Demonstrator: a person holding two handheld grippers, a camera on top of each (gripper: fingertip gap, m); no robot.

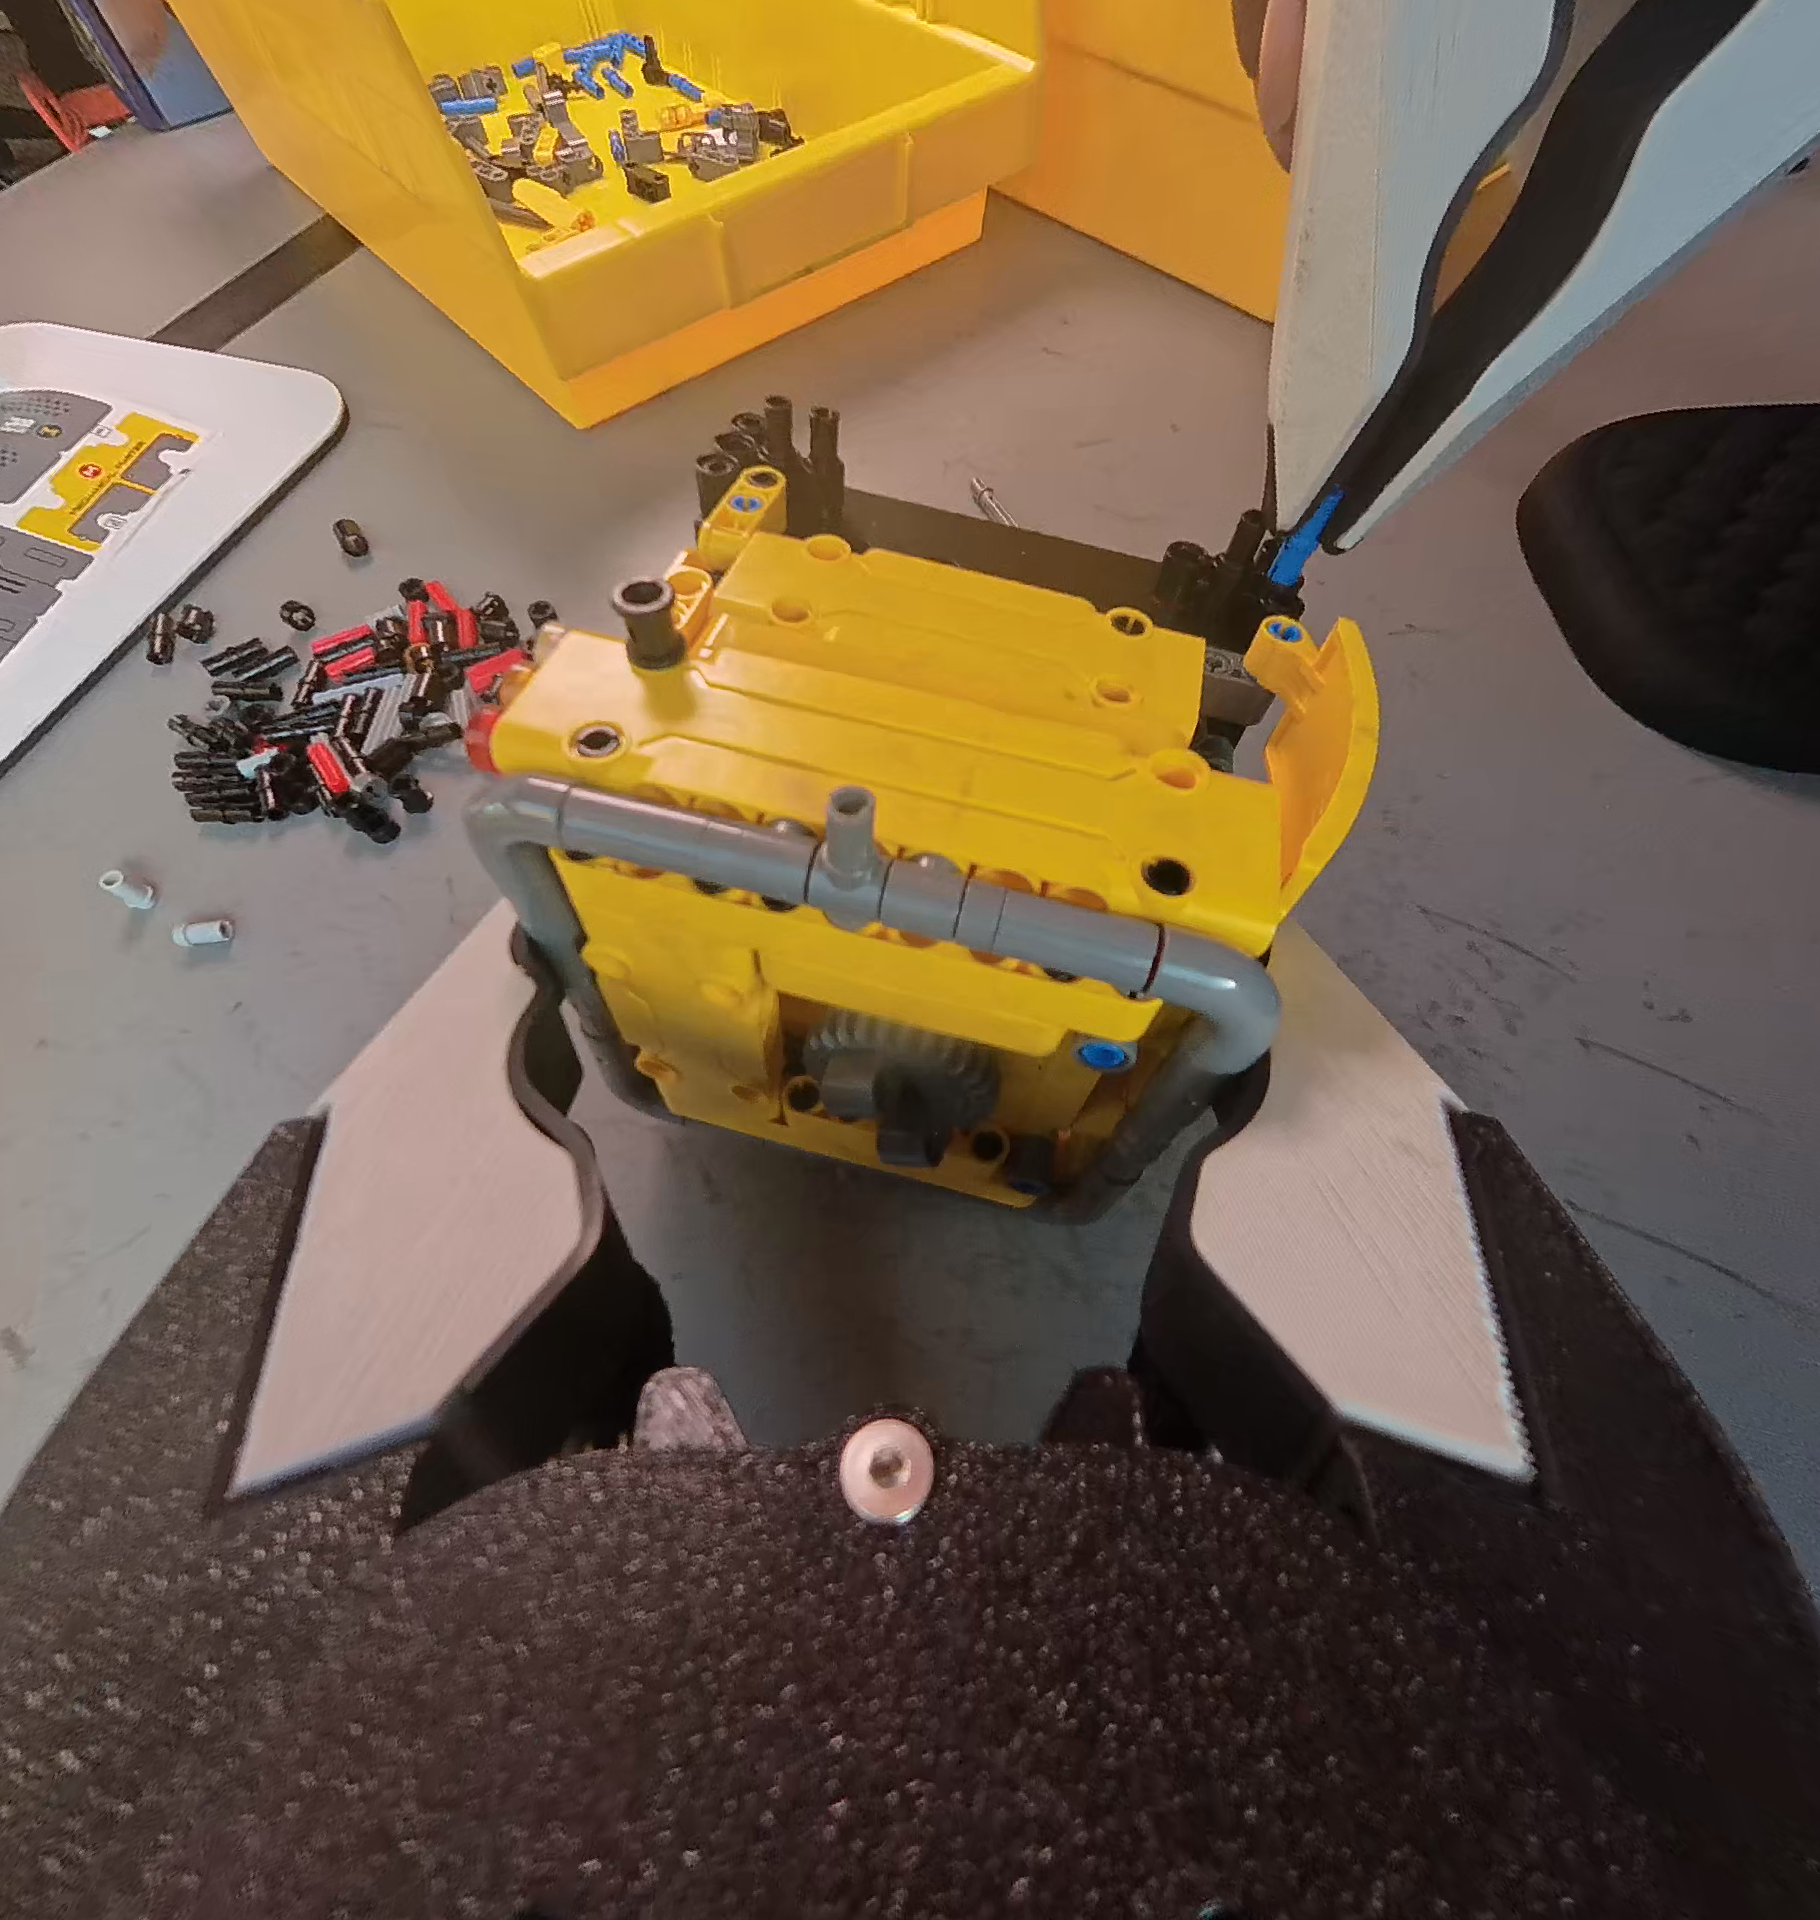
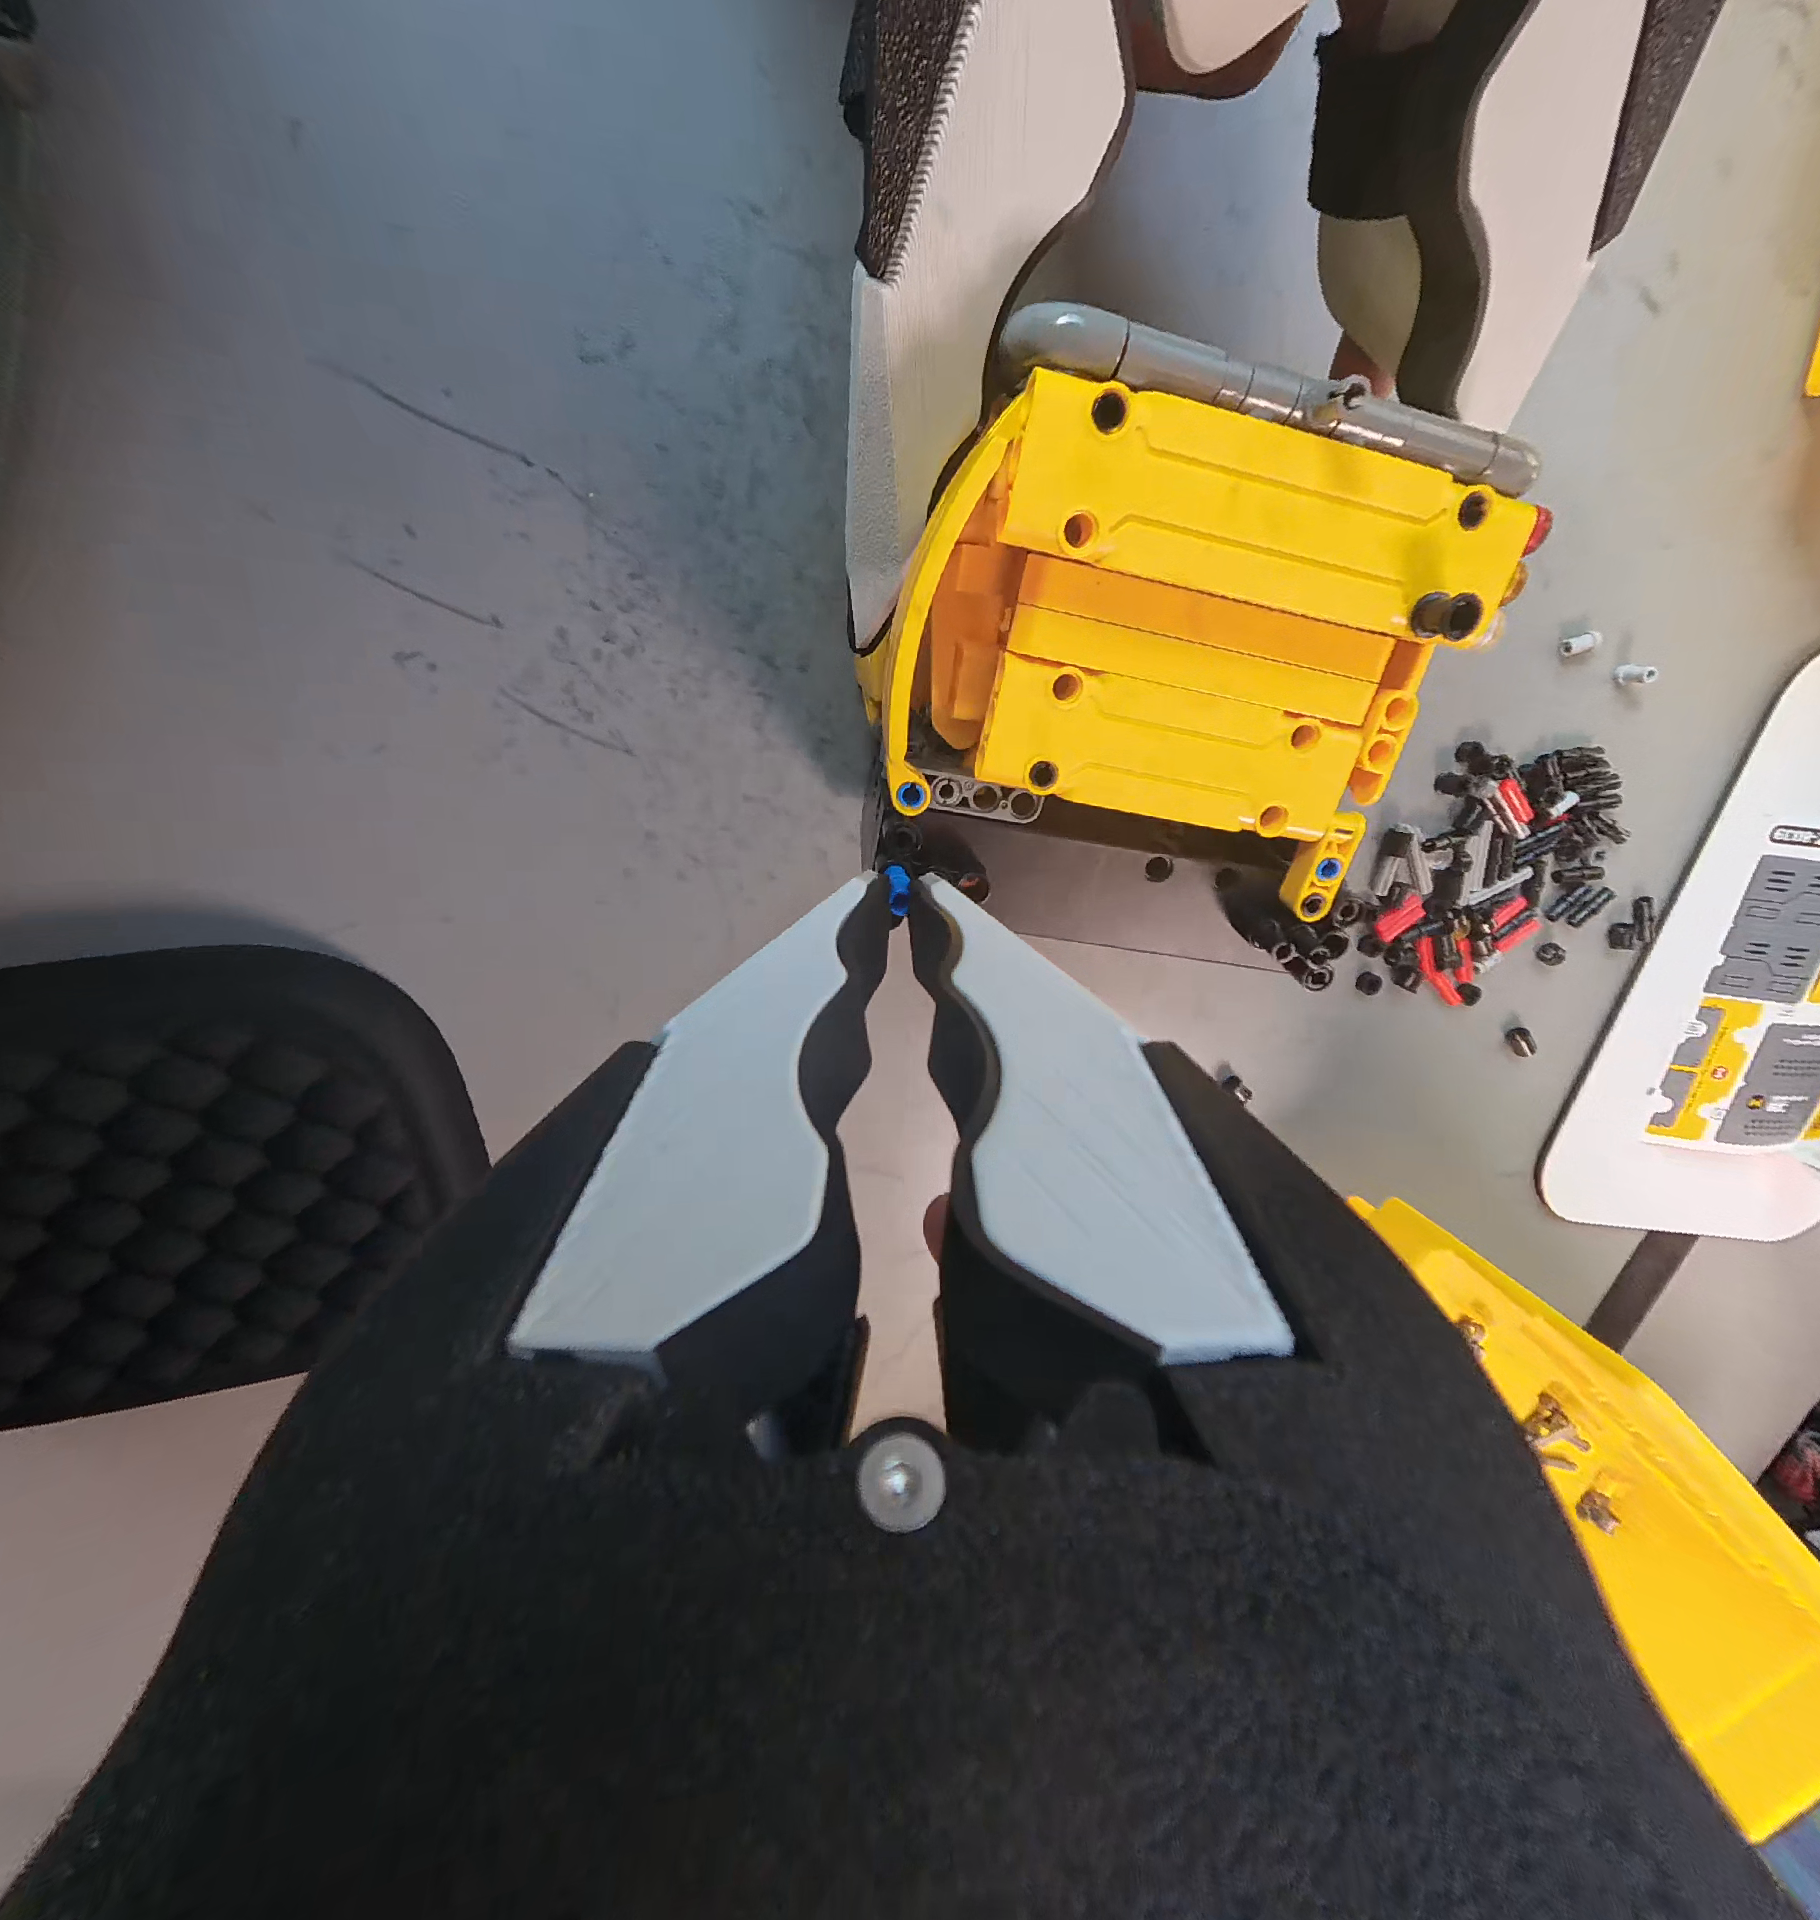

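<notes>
Yellow brick model is sitting on the grey table, wedged between the two white fingers of the left gripper, so that one is clamped around the model's near end, right where the grey pipe frame and the grey gear are. Pretty snug hold from what I can see.

Further along, at the model's far corner, the right gripper has its tips pinched tight on a small blue pin, which is right up against a cluster of black connectors at the back of the model. Can't tell if the pin is actually seated in anything.

Off to one side of the model there's a loose pile of black and red pins plus two little light grey sleeves lying apart from it. Beyond that a white board with a printed sheet on it.

Farthest back is a yellow bin with grey, black and blue bits inside, and a black mesh chair seat by the table edge.
</notes>
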